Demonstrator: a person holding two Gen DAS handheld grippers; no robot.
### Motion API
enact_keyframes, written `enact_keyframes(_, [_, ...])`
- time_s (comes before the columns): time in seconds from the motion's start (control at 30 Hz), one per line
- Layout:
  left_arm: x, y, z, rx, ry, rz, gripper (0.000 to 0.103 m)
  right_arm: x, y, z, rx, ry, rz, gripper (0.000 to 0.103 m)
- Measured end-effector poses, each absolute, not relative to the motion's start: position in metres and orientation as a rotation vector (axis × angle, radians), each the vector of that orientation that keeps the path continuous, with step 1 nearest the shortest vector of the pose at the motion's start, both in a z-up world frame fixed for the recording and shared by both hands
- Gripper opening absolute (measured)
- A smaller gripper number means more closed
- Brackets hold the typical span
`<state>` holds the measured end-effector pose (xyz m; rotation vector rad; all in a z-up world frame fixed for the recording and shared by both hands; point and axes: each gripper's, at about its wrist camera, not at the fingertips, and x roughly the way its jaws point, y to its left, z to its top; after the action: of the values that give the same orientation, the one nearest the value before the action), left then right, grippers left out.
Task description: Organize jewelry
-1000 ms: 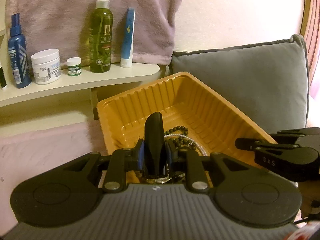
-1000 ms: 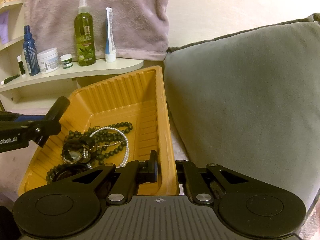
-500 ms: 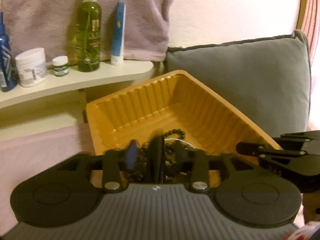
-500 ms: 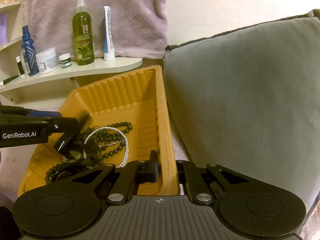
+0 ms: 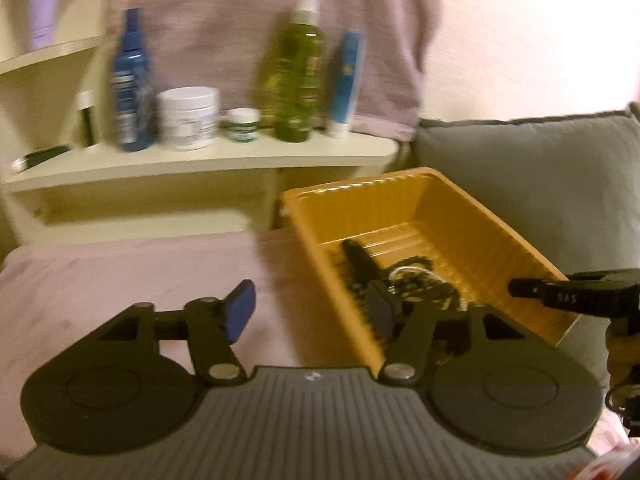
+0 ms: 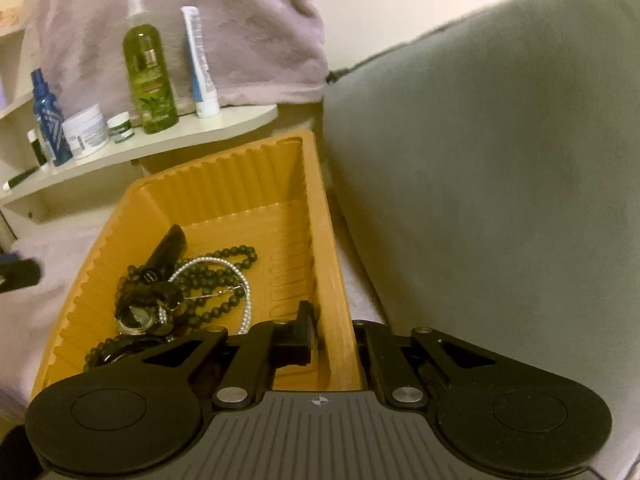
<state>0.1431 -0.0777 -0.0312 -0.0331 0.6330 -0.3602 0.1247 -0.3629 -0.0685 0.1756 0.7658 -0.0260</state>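
Note:
An orange ribbed tray (image 6: 240,176) holds a black bead necklace (image 6: 240,251), a pearl necklace (image 6: 245,294) and a watch (image 6: 138,316) whose black strap (image 5: 360,260) sticks up. My right gripper (image 6: 334,340) is shut on the tray's right wall, one finger inside and one outside. My left gripper (image 5: 310,304) hangs at the tray's (image 5: 400,200) left side. Its jaws are opening, and nothing is between its blue pads (image 5: 240,312). In the right wrist view the left gripper (image 6: 16,276) shows only at the left edge, outside the tray.
A cream shelf (image 5: 200,164) behind the tray carries a green spray bottle (image 5: 298,68), a blue bottle (image 5: 130,80), a white jar (image 5: 188,118) and a blue tube (image 5: 346,80). A grey cushion (image 6: 500,160) stands right of the tray. Pink cloth (image 5: 100,280) covers the surface to its left.
The left gripper let go of the watch, opened wide and drew back left out of the tray. The watch now lies among the necklaces. The right gripper keeps its grip on the tray wall.

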Motion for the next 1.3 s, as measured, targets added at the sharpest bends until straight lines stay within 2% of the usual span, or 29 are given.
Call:
enact_keyframes(0.17, [0.125,-0.059,-0.026,-0.058,0.624,-0.293,0.082,0.119,-0.376,-0.074,0.282,0.764,-0.022,0.012])
enact_keyframes(0.23, [0.118,-0.053,-0.025,-0.077,0.629,-0.272,0.087,0.111,-0.378,-0.071,0.299,0.739,-0.025,0.023])
enact_keyframes(0.3, [0.111,-0.049,-0.025,-0.090,0.636,-0.252,0.091,0.104,-0.380,-0.068,0.311,0.712,-0.039,0.054])
enact_keyframes(0.37, [0.102,-0.048,-0.024,-0.084,0.642,-0.231,0.092,0.093,-0.382,-0.060,0.310,0.675,-0.069,0.060])
enact_keyframes(0.47, [0.089,-0.049,-0.024,-0.063,0.653,-0.205,0.095,0.080,-0.375,-0.045,0.283,0.657,-0.096,0.062])
enact_keyframes(0.6, [0.075,-0.050,-0.021,-0.051,0.690,-0.177,0.100,0.065,-0.351,-0.024,0.254,0.699,-0.072,0.071])
enact_keyframes(0.93, [0.043,-0.041,-0.008,-0.048,0.743,-0.132,0.102,0.041,-0.294,-0.002,0.206,0.844,0.061,0.077])
enact_keyframes(1.3, [0.018,-0.034,0.004,-0.049,0.745,-0.079,0.102,0.014,-0.255,0.005,0.119,0.856,0.142,0.078])
